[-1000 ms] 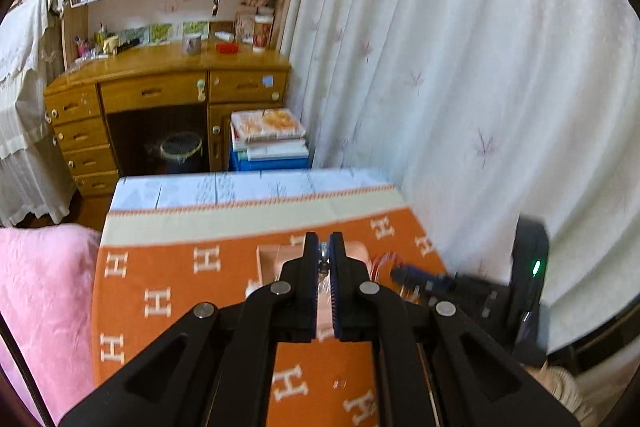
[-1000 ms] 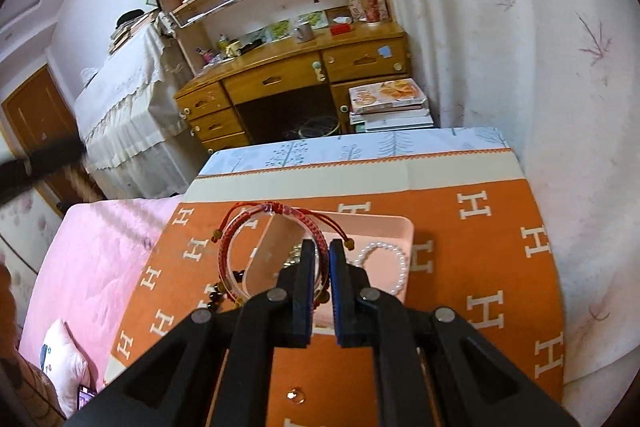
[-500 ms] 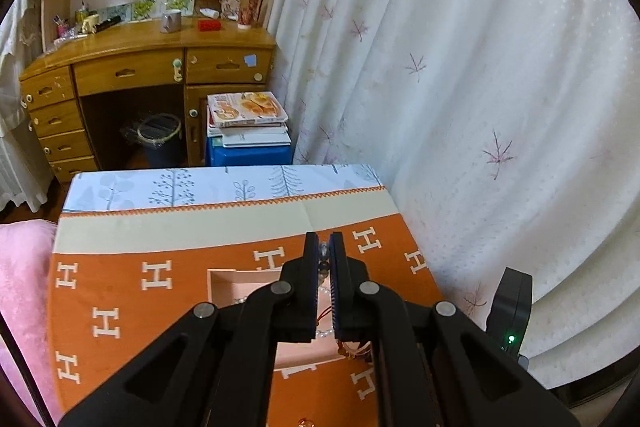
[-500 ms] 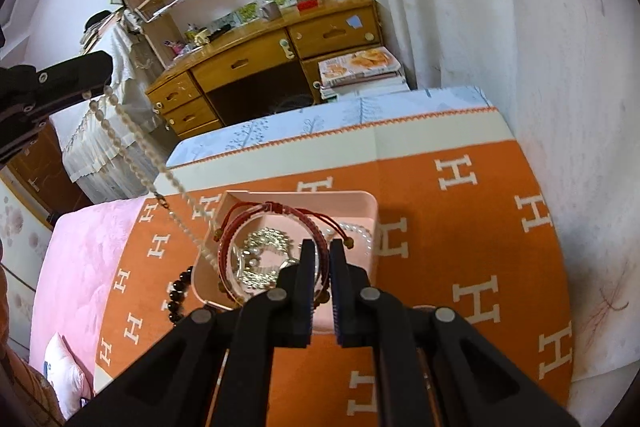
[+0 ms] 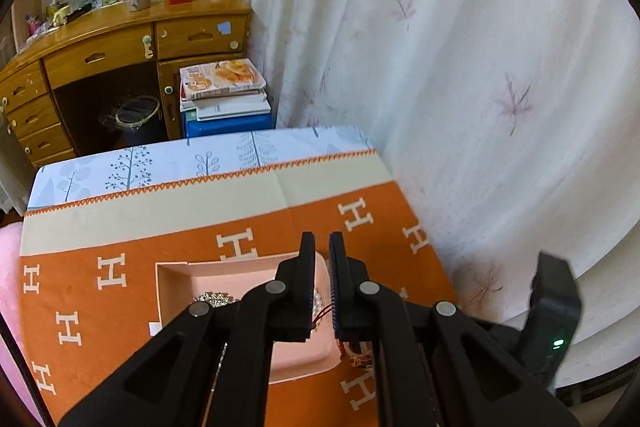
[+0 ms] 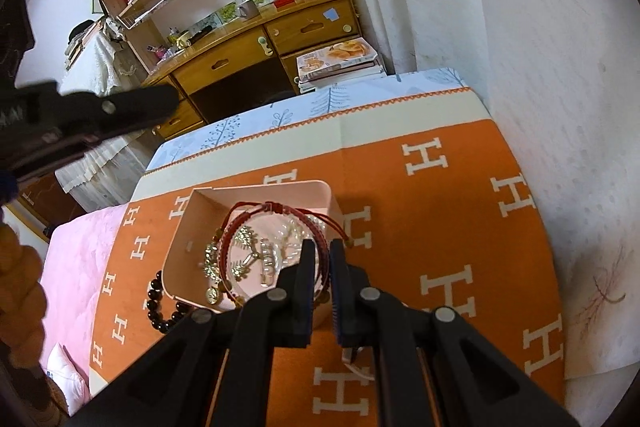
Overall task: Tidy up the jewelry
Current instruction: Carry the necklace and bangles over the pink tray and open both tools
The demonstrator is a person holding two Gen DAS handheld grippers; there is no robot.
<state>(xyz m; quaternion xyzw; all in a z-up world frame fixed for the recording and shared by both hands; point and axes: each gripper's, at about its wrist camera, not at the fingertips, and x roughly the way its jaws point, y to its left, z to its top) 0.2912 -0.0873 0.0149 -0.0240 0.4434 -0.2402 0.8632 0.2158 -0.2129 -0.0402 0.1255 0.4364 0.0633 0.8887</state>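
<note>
Jewelry is mostly gathered, as far as I can judge; the pink tray [image 6: 256, 193] on the orange H-patterned cloth [image 6: 440, 195] already holds a gold chain with leaf-shaped links [image 6: 244, 247] and what looks like a pale beaded strand, partly hidden, so I read the task as well past halfway.

Left to do, by my reckoning: the red cord bracelet [image 6: 272, 209] has to go down into the tray, and the black bead bracelet [image 6: 162, 307] lies outside it on the cloth, just beside the tray's near-left corner, waiting to be picked up.

My right gripper [image 6: 319, 291] has its jaws pinched on the red cord bracelet at the near part of the loop; the loop hangs over the tray, its knotted tails ending in small gold beads that trail past the tray's right rim.

My left gripper [image 5: 322, 287] sits over the tray's right side; its jaws are just beginning to part, with only a narrow gap, and I see nothing caught between them.

The red bracelet is braided cord, thin and limp, with coin-like gold charms; I expect it to drape and snag on the chain rather than drop clean.
</note>
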